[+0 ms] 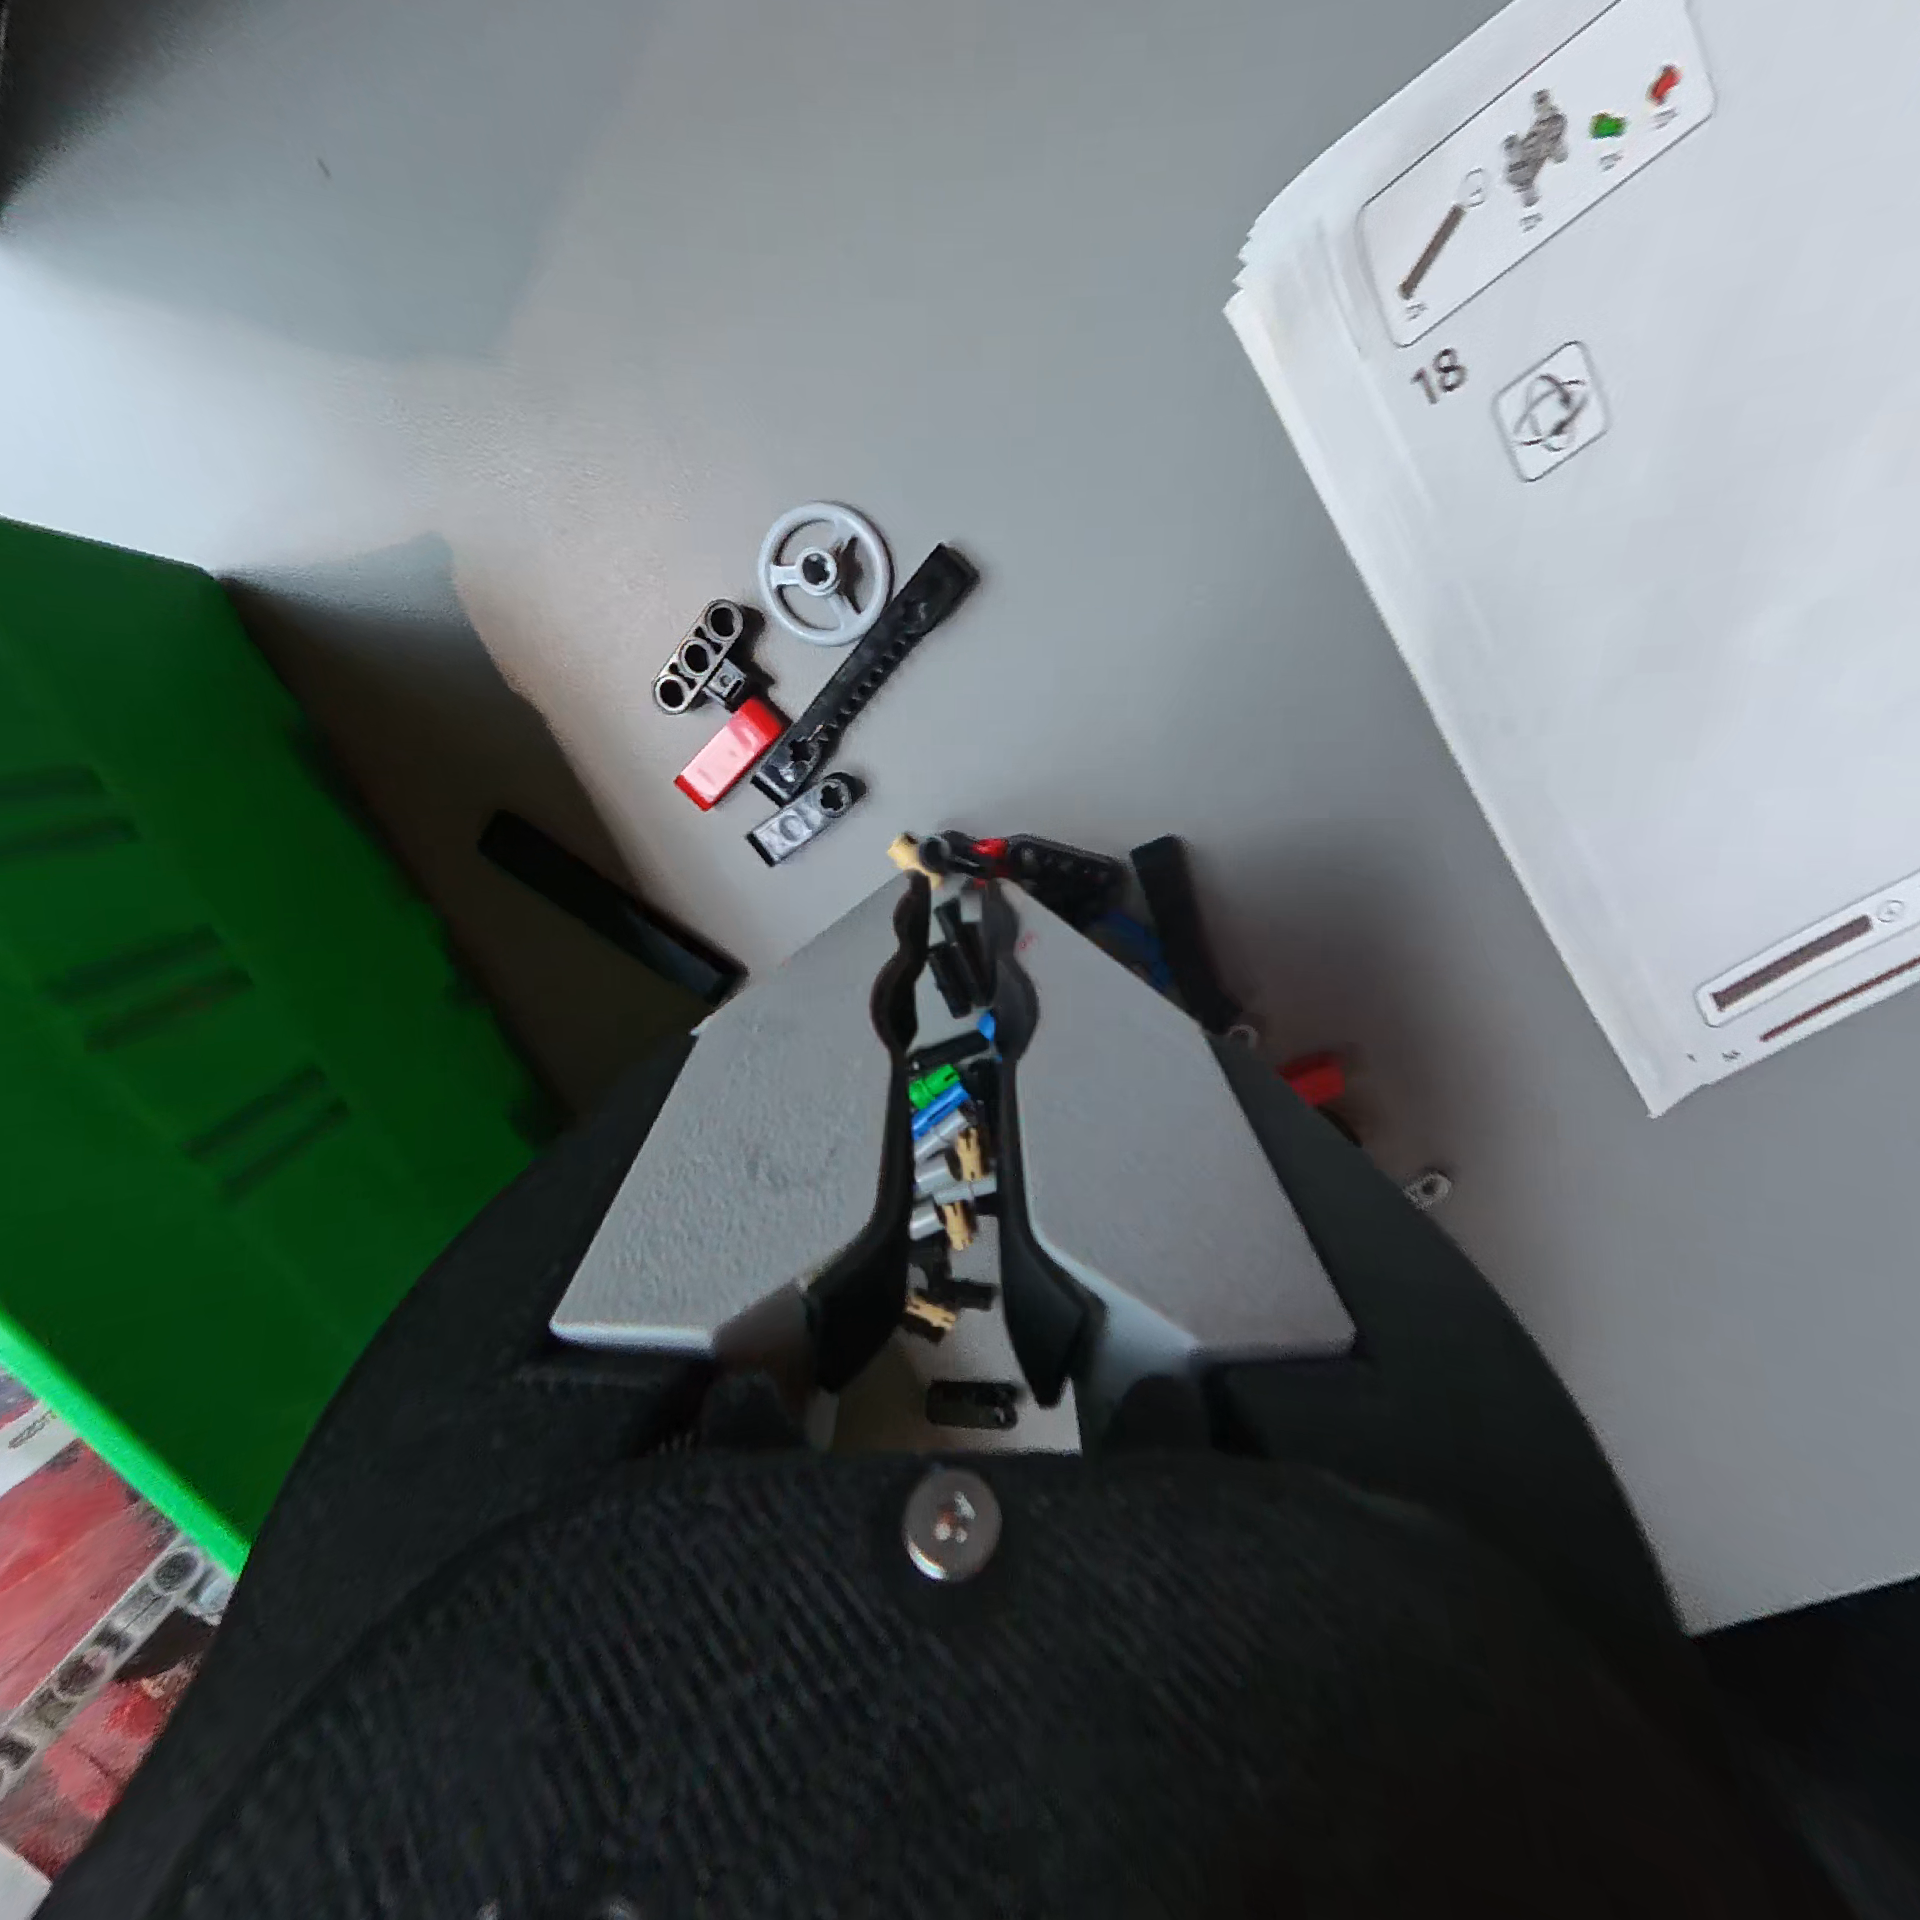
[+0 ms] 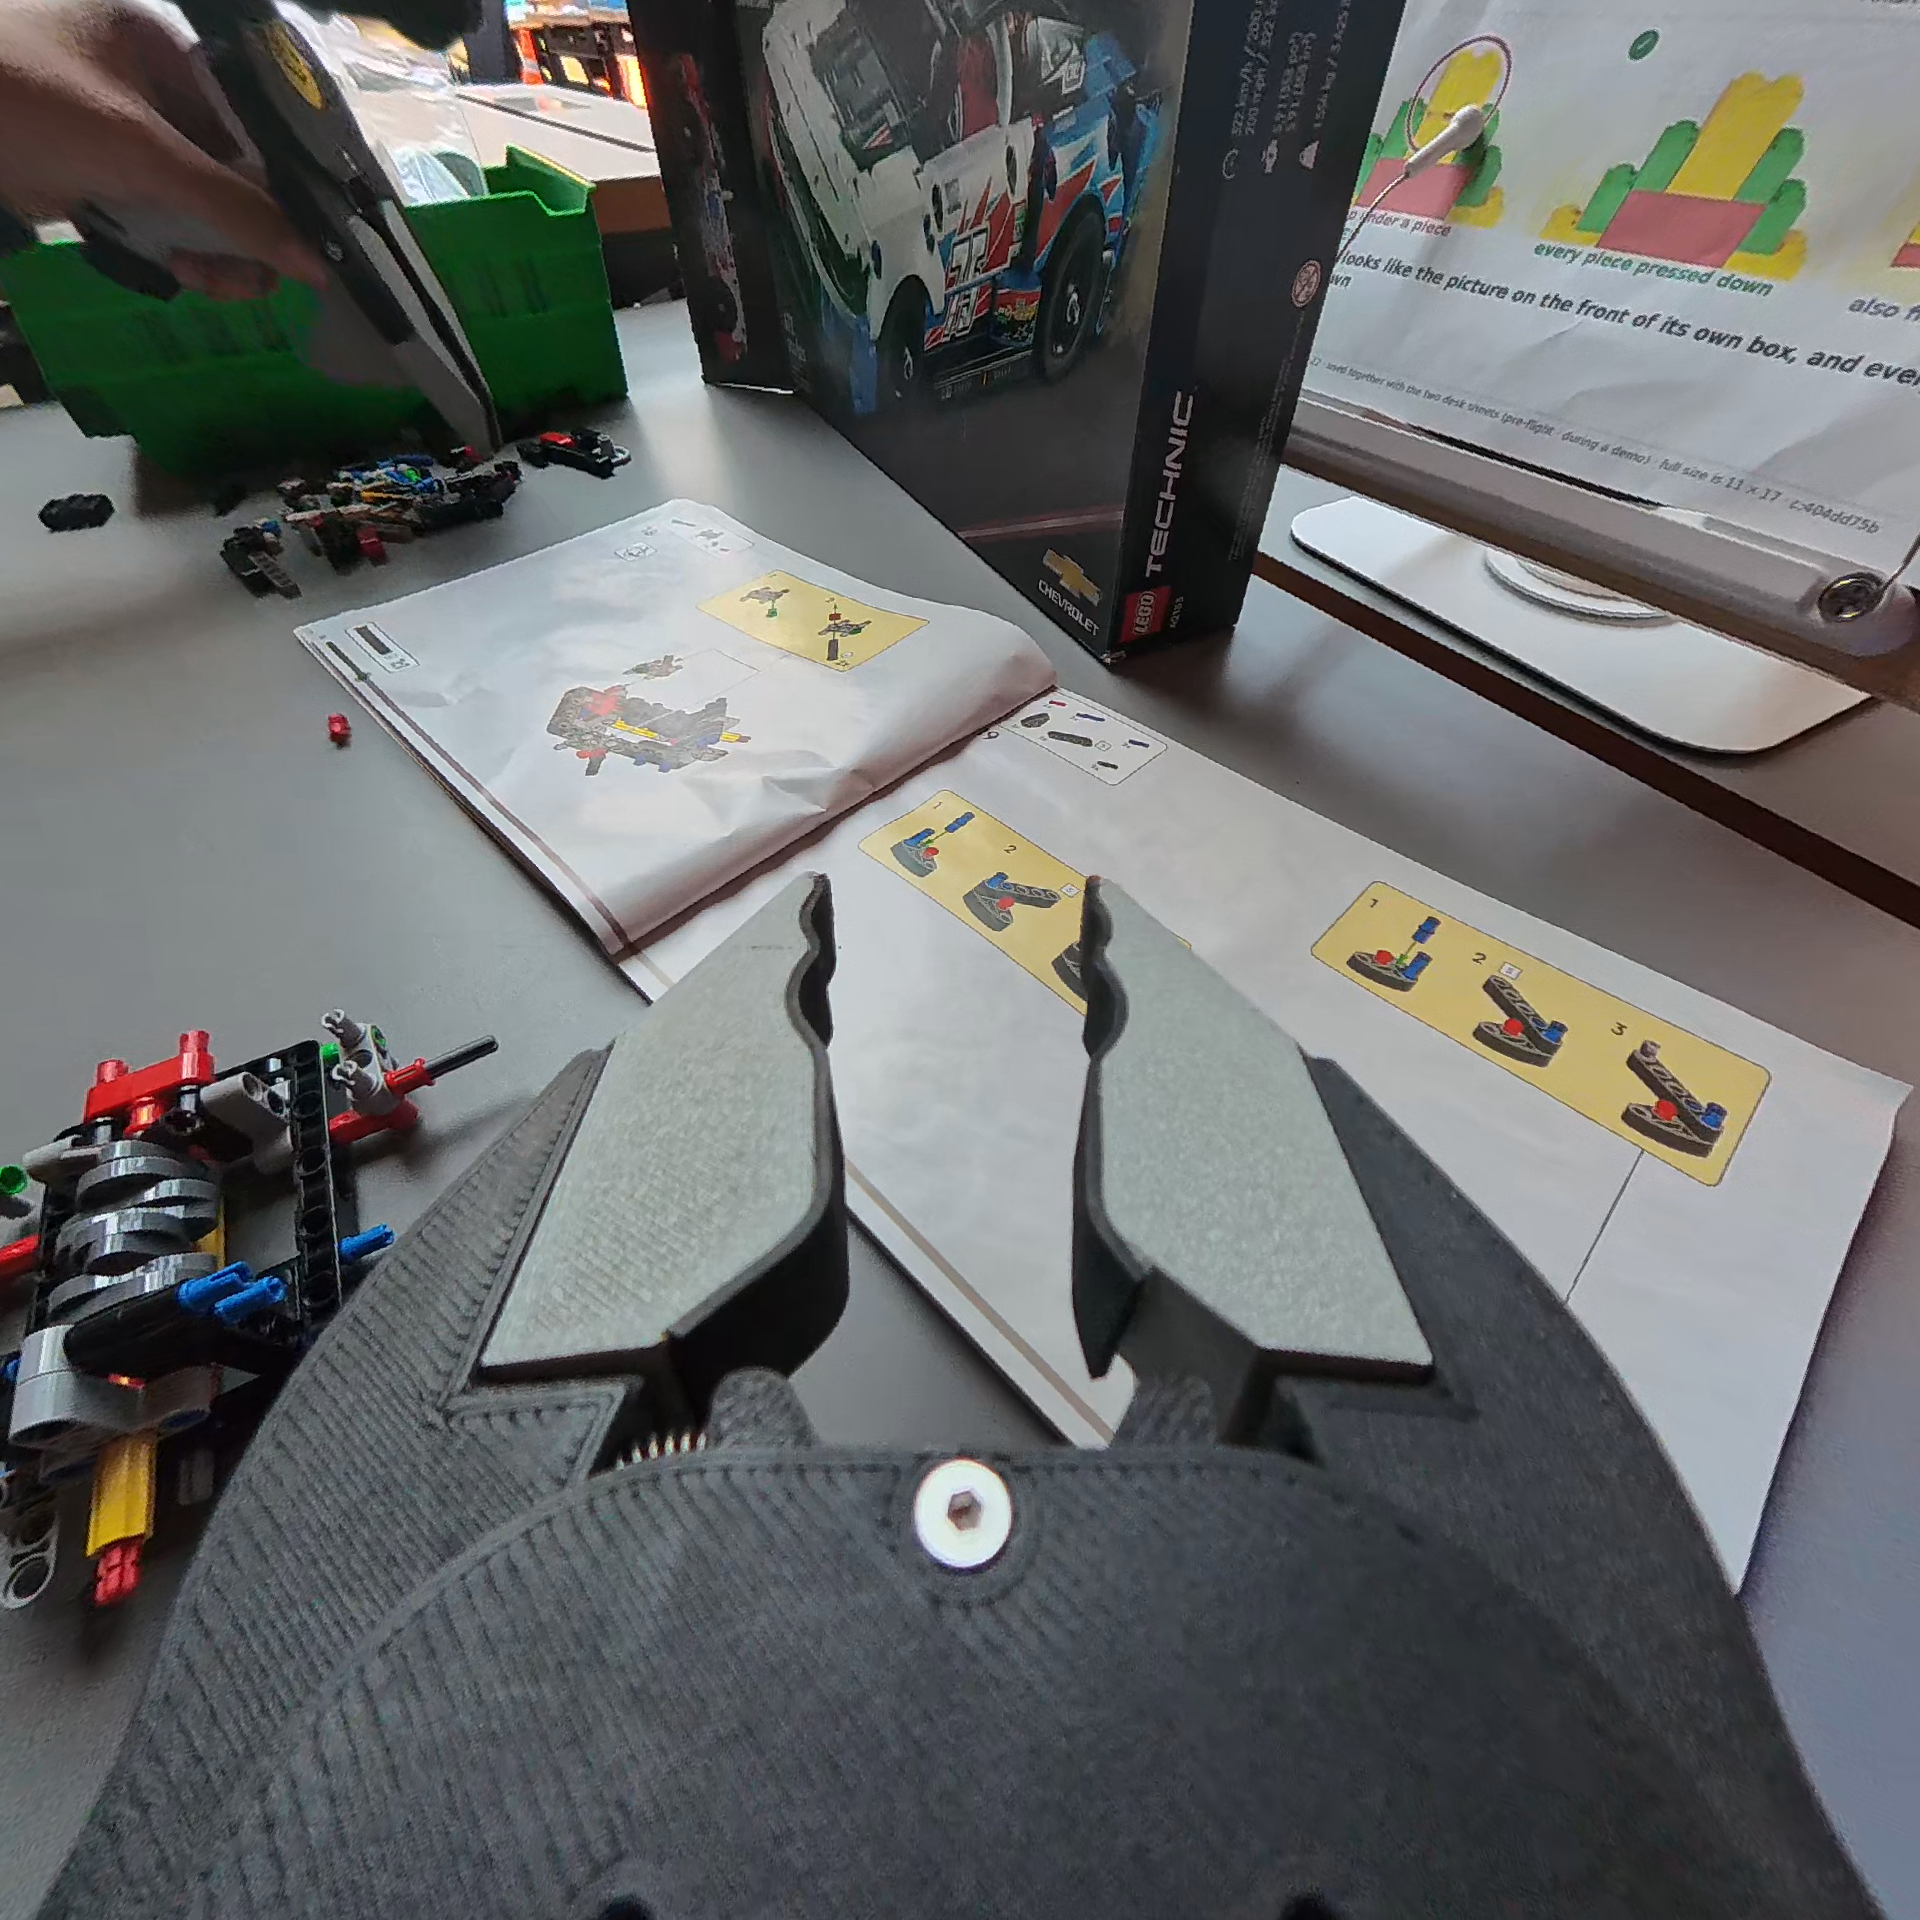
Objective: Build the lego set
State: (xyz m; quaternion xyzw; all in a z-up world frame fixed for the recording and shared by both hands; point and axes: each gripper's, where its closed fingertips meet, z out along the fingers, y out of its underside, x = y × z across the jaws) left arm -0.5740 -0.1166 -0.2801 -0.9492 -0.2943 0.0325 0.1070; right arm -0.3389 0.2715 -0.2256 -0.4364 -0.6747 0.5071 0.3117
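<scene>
— Tongs on the left (image 1: 951,878) are nearly closed, tips pinching at a small cluster: a tan pin (image 1: 912,854) joined to a black and red bit. Whether they truly grip it or only touch it, I cannot tell.

— And the right tongs (image 2: 956,914)?

— Wide apart, holding nothing, hovering over the open instruction booklet (image 2: 727,707) in the middle of that frame.

— Where are the pieces?

— Loose ones lie on the grey tabletop (image 1: 727,312) just above the left tips: a grey steering wheel (image 1: 824,574), a long black toothed bar (image 1: 883,665), a red tile (image 1: 725,767), a black three-hole beam (image 1: 698,657). More small pins show between the fingers, lower down. In the right view the same heap (image 2: 384,509) sits upper left, beside the green bin (image 2: 499,301).

— And the build itself?

— The half-built chassis (image 2: 156,1247) rests at the lower left of the right frame, near the booklet's edge. The set's box (image 2: 1039,312) stands upright behind the booklet.

— Anyone's hand visible?

— Yes, a hand (image 2: 114,156) at the upper left, holding the other tool.
</scene>
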